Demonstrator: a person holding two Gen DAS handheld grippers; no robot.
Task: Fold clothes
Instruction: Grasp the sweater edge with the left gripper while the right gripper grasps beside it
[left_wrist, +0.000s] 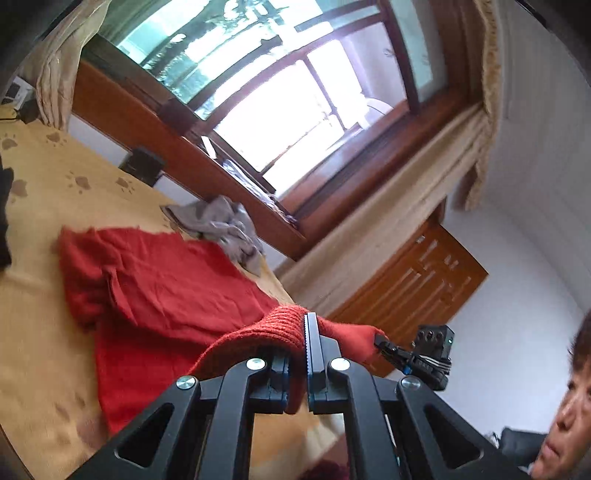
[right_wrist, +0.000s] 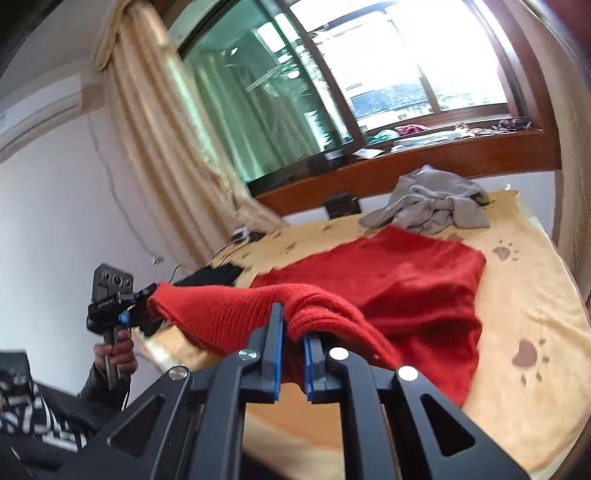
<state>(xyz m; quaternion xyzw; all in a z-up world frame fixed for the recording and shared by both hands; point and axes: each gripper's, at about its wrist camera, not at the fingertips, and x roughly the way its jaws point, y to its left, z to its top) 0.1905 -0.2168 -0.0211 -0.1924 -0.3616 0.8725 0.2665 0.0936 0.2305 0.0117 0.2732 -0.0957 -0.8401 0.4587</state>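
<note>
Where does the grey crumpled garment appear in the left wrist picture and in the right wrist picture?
Left wrist view: the grey crumpled garment lies left of centre, just beyond the far edge of the red sweater, below the wooden window sill.
Right wrist view: it lies in the upper right, again just past the red sweater and under the sill.
Shared landmark: the yellow paw-print blanket.

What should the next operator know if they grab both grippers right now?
Left gripper: shut on the red sweater, at its ribbed edge.
Right gripper: shut on the same edge, further along.
That edge is lifted between them; the rest lies on the yellow blanket.
The grey garment sits crumpled behind, untouched; a black garment lies to the side.
Left: finish folding the sweater, then the others.
</note>
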